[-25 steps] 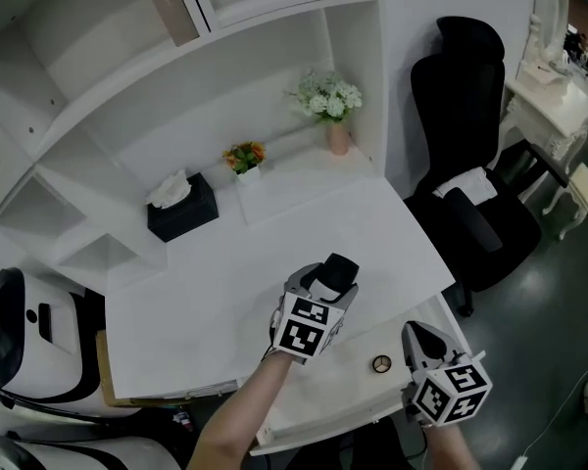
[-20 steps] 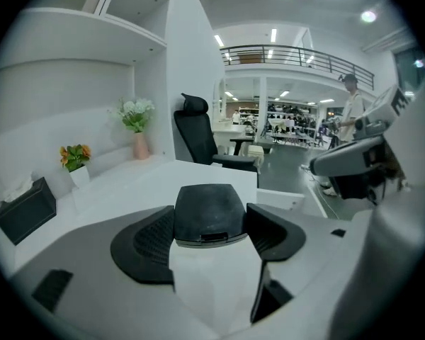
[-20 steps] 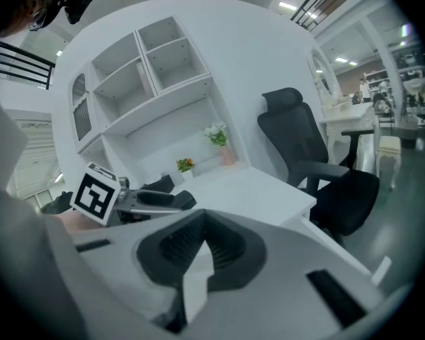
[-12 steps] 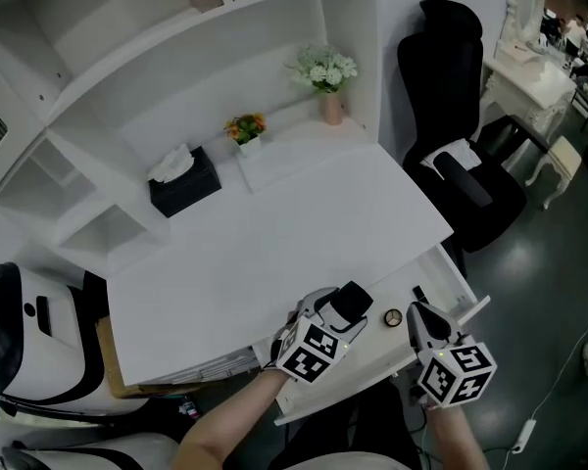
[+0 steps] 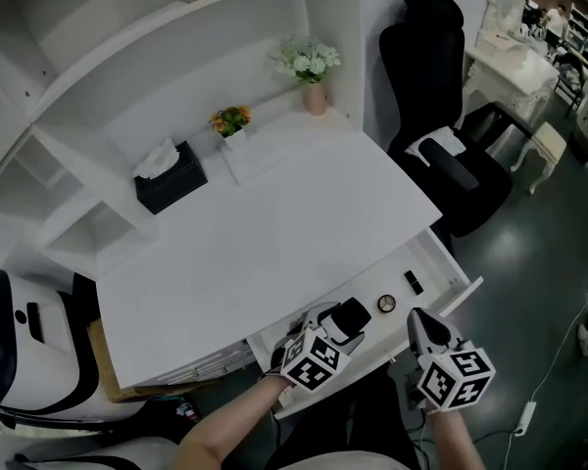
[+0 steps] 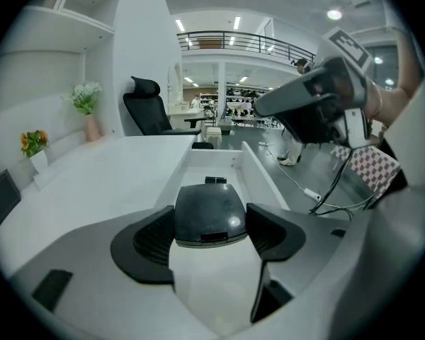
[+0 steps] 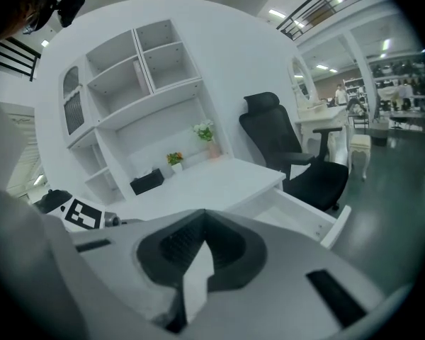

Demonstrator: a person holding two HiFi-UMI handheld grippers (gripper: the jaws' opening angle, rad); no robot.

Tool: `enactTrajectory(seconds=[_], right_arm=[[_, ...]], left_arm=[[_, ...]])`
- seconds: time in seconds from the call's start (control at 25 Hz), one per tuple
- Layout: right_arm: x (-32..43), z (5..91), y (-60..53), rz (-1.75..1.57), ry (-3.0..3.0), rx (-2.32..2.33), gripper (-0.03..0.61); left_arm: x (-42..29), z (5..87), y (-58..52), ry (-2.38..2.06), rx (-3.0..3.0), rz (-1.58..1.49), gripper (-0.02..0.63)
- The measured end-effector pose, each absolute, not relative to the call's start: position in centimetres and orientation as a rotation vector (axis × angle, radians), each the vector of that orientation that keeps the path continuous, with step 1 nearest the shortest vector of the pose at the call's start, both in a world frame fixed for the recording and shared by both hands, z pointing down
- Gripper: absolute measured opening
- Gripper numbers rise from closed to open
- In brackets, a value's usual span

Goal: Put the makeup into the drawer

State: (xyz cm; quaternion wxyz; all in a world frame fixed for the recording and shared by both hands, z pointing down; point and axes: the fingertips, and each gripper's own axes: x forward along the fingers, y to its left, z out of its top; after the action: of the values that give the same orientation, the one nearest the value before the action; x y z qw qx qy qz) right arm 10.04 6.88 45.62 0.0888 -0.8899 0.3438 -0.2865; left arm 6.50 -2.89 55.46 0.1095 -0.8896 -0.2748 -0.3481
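Along the desk's [image 5: 274, 233] back stand a tissue box [image 5: 169, 176], a small plant [image 5: 229, 123] and a flower vase [image 5: 311, 70], left to right; a chair [image 5: 441, 116] stands right of the desk; in its front drawer [image 5: 433, 259] lie a round case [image 5: 386, 304] and, rightward, a small block [image 5: 413, 282], the compact [image 5: 351, 315] in the left gripper [image 6: 211, 232] just left of them.

The compact [image 6: 202, 214], centre of the left gripper view, has a glossy black plastic lid with light glints. The pads [image 6: 154, 236] flanking it are matt black and ribbed. The desk [image 5: 265, 233] is smooth, matt white. The floor [image 5: 544, 262], at right, is dark with a slight sheen.
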Motion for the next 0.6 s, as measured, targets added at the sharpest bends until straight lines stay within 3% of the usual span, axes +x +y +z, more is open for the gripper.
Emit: enactTrajectory(seconds=[0.6], right_arm=[[9.3, 46.3, 10.2, -0.908, 0.957, -2.668, 0.002]], left_arm=[[4.4, 64.1, -2.1, -0.88, -2.435, -1.148, 0.321]])
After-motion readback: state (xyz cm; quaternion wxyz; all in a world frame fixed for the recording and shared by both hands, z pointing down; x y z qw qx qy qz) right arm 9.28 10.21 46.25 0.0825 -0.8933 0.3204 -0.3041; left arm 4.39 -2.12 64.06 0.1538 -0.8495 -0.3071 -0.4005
